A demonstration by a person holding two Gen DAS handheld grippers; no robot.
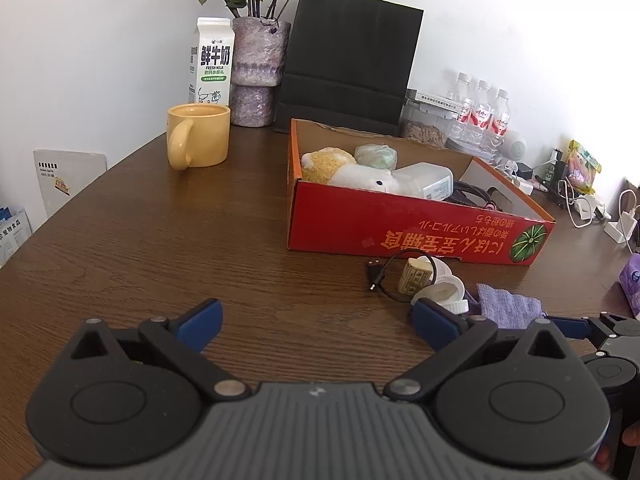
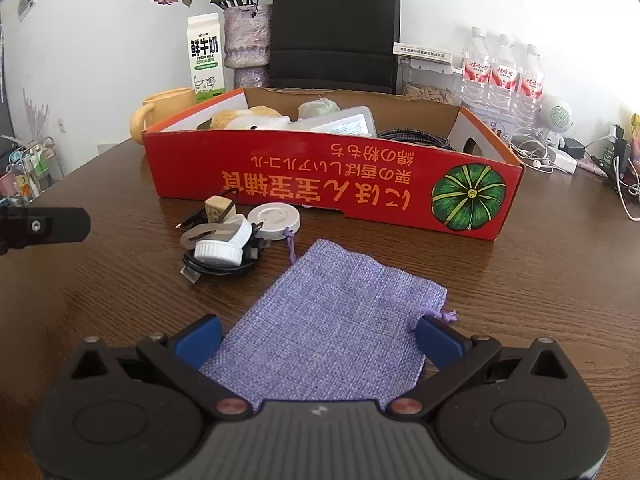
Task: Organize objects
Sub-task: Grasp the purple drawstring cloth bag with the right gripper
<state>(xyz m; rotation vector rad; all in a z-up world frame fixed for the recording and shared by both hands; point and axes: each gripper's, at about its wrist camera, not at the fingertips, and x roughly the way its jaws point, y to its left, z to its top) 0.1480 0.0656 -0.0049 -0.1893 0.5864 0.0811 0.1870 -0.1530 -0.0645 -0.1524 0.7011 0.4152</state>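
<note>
Both grippers are hanging wide open and empty, the right gripper (image 2: 318, 338) straddling the purple pouch (image 2: 332, 316) lying near the red box (image 2: 320, 184), probably lining up a pinch, while the left gripper (image 1: 316, 322) is waiting over bare table (image 1: 160, 248).

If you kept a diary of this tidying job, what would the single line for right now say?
left gripper: open, empty, over table | right gripper: open, straddling purple pouch | red box: partly filled | cable and caps: loose on table

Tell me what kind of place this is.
Probably a lived-in home room: a brown wooden table against a white wall holds a white fresh-milk carton, dried roses in a purple vase and tangled white chargers.
</note>
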